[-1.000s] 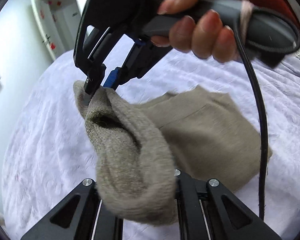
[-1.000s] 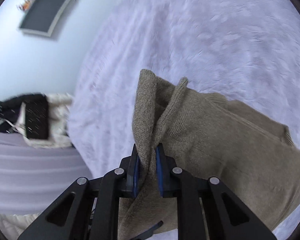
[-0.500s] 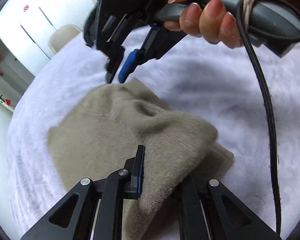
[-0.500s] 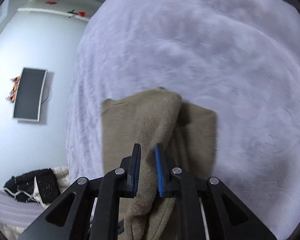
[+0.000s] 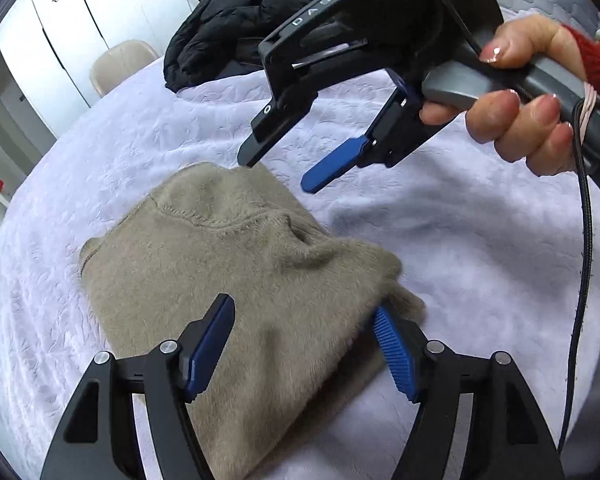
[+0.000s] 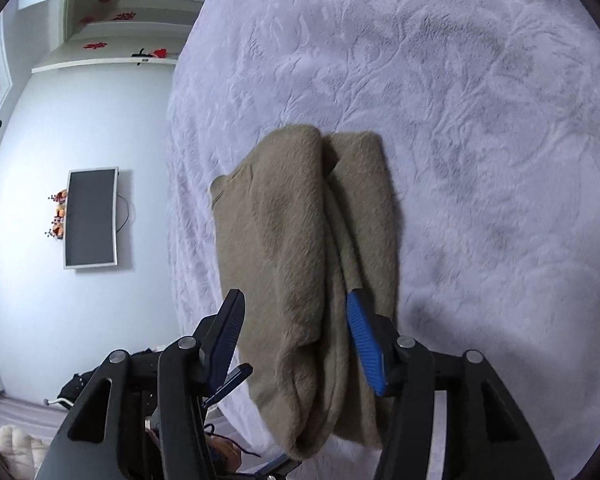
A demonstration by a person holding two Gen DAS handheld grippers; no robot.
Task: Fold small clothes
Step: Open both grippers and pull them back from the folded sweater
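A small taupe knit garment (image 5: 236, 280) lies folded on the lavender bed cover (image 5: 460, 248); it also shows in the right wrist view (image 6: 300, 248). My left gripper (image 5: 304, 344) is open, its blue pads straddling the near edge of the garment without holding it. My right gripper (image 6: 296, 340) is open too, its pads on either side of the folded cloth. In the left wrist view the right gripper (image 5: 280, 172) hovers just above the garment's far edge, held by a hand (image 5: 516, 120).
A black jacket (image 5: 236, 28) lies at the far end of the bed, beside a beige chair (image 5: 116, 64) and white cupboards (image 5: 60, 40). A wall-mounted screen (image 6: 90, 218) hangs beyond the bed edge. The gripper's black cable (image 5: 584, 240) hangs at the right.
Both grippers let go of the garment and opened. The garment, lifted a second ago, now lies folded flat on the bed. The right gripper has risen off its far edge.
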